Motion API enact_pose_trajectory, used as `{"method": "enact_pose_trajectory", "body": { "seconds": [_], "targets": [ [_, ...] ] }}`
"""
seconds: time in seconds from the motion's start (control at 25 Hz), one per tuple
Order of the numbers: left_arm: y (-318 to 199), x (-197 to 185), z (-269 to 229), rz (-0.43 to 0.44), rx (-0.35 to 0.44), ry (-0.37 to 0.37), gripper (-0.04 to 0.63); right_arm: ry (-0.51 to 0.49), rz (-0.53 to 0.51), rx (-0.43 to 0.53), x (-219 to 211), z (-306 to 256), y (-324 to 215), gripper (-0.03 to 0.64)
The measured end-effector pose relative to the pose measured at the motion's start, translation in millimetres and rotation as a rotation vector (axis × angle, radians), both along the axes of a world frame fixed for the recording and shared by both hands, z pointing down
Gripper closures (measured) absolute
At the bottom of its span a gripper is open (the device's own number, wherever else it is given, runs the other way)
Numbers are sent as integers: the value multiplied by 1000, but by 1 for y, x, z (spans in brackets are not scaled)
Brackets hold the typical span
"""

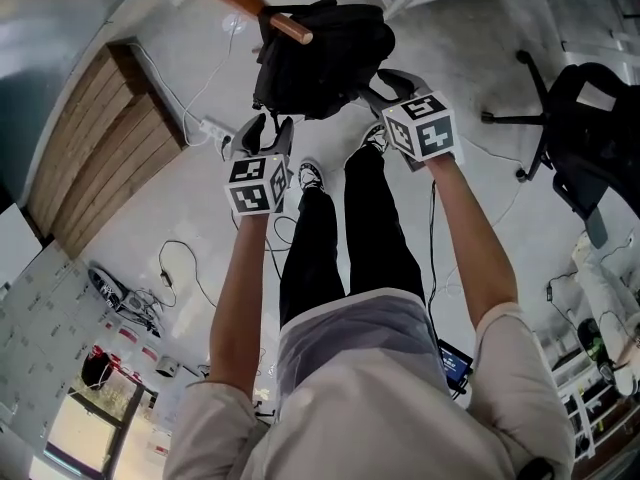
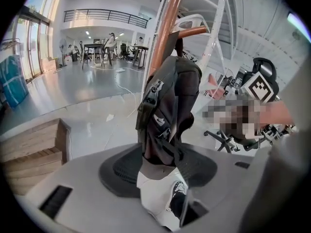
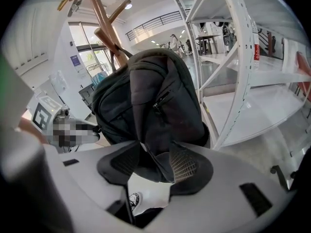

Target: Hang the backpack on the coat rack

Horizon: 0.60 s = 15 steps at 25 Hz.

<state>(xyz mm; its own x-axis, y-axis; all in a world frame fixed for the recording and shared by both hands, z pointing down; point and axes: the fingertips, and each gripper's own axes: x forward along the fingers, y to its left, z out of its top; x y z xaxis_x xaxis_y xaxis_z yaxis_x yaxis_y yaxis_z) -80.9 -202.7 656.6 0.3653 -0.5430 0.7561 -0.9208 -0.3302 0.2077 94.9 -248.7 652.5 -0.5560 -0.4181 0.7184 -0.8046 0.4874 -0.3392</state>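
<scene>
A black backpack (image 1: 325, 53) hangs by its top loop from a wooden peg (image 1: 290, 28) of the coat rack (image 2: 167, 28). My left gripper (image 1: 268, 128) is at the bag's lower left corner. In the left gripper view the bottom of the backpack (image 2: 163, 110) fills the gap between the two dark pads (image 2: 121, 171). My right gripper (image 1: 383, 86) is at the lower right side. There the fabric of the backpack (image 3: 160, 106) droops between the pads (image 3: 187, 166) and touches both. Both pairs of jaws look closed on the bag's bottom.
A white metal shelving frame (image 3: 228, 57) stands right of the rack. A black office chair (image 1: 585, 128) is at the right. A wooden platform (image 1: 100, 148) lies at the left, with cables (image 1: 180, 268) on the glossy floor. The person's legs and shoes (image 1: 310, 176) are below the bag.
</scene>
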Motion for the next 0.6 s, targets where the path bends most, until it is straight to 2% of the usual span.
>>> {"method": "enact_pose_trajectory", "body": {
  "seconds": [0.6],
  "targets": [
    [35, -5, -35, 18, -3, 31, 409, -12, 36, -9, -4, -36, 41, 466]
  ]
}}
